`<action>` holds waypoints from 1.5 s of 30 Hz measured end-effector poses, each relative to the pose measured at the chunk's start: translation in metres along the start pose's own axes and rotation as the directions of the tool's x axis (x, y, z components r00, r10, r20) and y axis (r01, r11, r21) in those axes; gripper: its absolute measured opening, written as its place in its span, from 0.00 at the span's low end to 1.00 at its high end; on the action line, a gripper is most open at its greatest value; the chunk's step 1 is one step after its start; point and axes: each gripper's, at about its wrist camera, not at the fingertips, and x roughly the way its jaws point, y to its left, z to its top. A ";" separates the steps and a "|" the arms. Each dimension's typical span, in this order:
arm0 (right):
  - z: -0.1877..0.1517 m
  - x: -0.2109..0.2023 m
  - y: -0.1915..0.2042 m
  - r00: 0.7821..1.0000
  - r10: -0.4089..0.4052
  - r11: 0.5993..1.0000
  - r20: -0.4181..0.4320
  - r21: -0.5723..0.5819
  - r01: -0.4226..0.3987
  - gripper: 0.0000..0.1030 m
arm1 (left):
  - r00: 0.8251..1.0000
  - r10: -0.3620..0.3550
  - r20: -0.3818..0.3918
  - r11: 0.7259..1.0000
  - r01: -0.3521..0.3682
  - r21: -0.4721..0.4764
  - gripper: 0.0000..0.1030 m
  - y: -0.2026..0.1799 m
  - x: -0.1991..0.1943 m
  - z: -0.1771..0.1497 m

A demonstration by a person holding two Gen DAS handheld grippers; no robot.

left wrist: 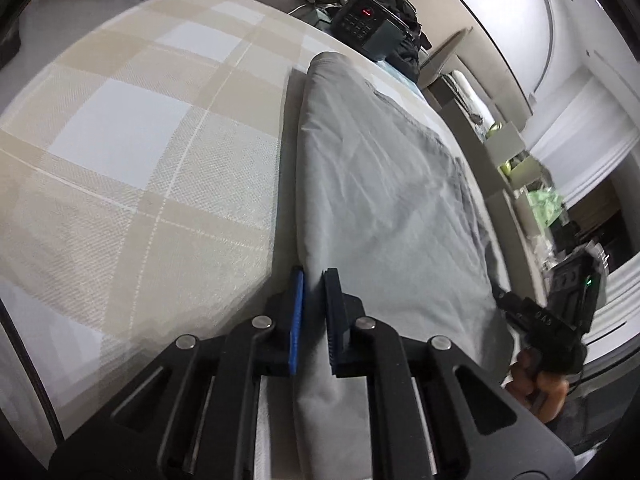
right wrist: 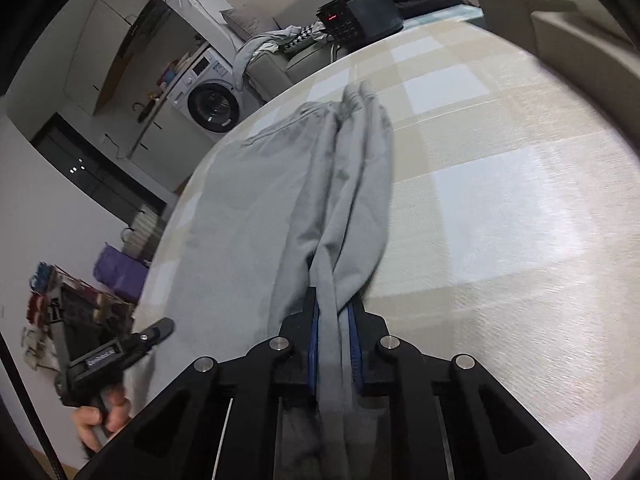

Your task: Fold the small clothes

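Soft, light grey garment (left wrist: 384, 184) lying along the bench (left wrist: 132, 128) near its edge, limp and prone to sag, best held at its near corners, left gripper (left wrist: 314, 316) and right gripper (right wrist: 334, 344) jaws both clamped on its bunched hem.

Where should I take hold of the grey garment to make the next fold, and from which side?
Probably along the near edge, where both tongs already are: the left tongs pinch the grey garment at its folded left border, the right tongs clamp a bunched near corner. The cloth runs lengthwise away across the checked cover, so coming from the near end lets you carry it forward.
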 end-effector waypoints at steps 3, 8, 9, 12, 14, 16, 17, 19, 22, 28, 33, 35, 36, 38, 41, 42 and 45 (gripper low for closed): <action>-0.006 -0.012 -0.010 1.000 -0.012 1.000 0.008 0.007 0.012 0.13 | 1.000 0.027 0.011 0.999 -0.027 0.037 0.08 -0.003 -0.008 -0.010; -0.010 -0.026 -0.010 0.996 -0.088 0.996 0.019 -0.022 0.088 0.21 | 0.996 0.085 0.031 0.992 -0.088 0.091 0.08 -0.012 -0.021 -0.025; -0.011 -0.031 -0.008 0.996 -0.088 0.995 0.030 -0.035 0.089 0.21 | 0.995 0.095 0.042 0.989 -0.099 0.106 0.08 -0.015 -0.025 -0.028; -0.022 -0.049 0.007 0.999 -0.025 0.998 0.048 -0.058 0.028 0.22 | 0.989 0.109 0.102 0.975 -0.127 0.185 0.11 -0.029 -0.045 -0.044; -0.035 -0.056 0.024 0.999 0.006 0.993 0.054 -0.119 0.000 0.27 | 0.991 0.094 0.098 0.966 -0.115 0.230 0.27 -0.036 -0.051 -0.056; -0.047 -0.056 0.037 0.999 0.007 0.983 0.035 -0.184 0.000 0.30 | 0.993 0.078 0.084 0.959 -0.098 0.267 0.40 -0.041 -0.054 -0.067; -0.053 -0.054 0.042 1.000 -0.001 0.974 0.026 -0.225 0.007 0.32 | 0.994 0.081 0.079 0.954 -0.100 0.283 0.46 -0.042 -0.054 -0.071; -0.065 -0.048 0.047 0.999 -0.053 0.958 0.006 -0.283 0.052 0.33 | 0.994 0.088 0.064 0.945 -0.104 0.311 0.49 -0.042 -0.055 -0.081; -0.077 -0.045 0.038 0.988 -0.154 0.935 0.015 -0.320 0.151 0.33 | 0.993 0.108 0.049 0.935 -0.119 0.334 0.50 -0.033 -0.057 -0.092; -0.089 -0.065 0.018 0.980 -0.180 0.932 0.085 -0.304 0.197 0.56 | 0.982 0.165 0.089 0.926 -0.185 0.329 0.58 -0.027 -0.067 -0.096; -0.095 -0.085 0.026 0.970 -0.115 0.914 0.214 -0.359 0.188 0.89 | 0.966 0.166 0.196 0.903 -0.229 0.364 0.76 -0.041 -0.078 -0.100; -0.097 -0.091 0.027 0.962 -0.063 0.917 0.267 -0.364 0.161 0.99 | 0.957 0.144 0.250 0.891 -0.235 0.389 0.84 -0.048 -0.086 -0.106; -0.096 -0.091 0.030 0.958 -0.051 0.919 0.283 -0.362 0.156 0.99 | 0.951 0.130 0.280 0.885 -0.239 0.401 0.85 -0.052 -0.090 -0.109; -0.096 -0.093 0.032 0.941 -0.035 0.919 0.337 -0.359 0.163 0.99 | 0.938 0.113 0.328 0.875 -0.250 0.414 1.00 -0.057 -0.095 -0.112; -0.096 -0.091 0.037 0.913 -0.020 0.901 0.408 -0.388 0.193 1.00 | 0.917 0.087 0.388 0.866 -0.262 0.425 0.99 -0.061 -0.101 -0.117; -0.095 -0.091 0.038 0.911 -0.030 0.898 0.411 -0.390 0.205 1.00 | 0.913 0.091 0.397 0.863 -0.271 0.427 0.99 -0.062 -0.100 -0.117; -0.101 -0.097 0.047 0.899 -0.004 0.882 0.439 -0.423 0.211 1.00 | 0.895 0.099 0.434 0.858 -0.298 0.419 0.99 -0.065 -0.101 -0.120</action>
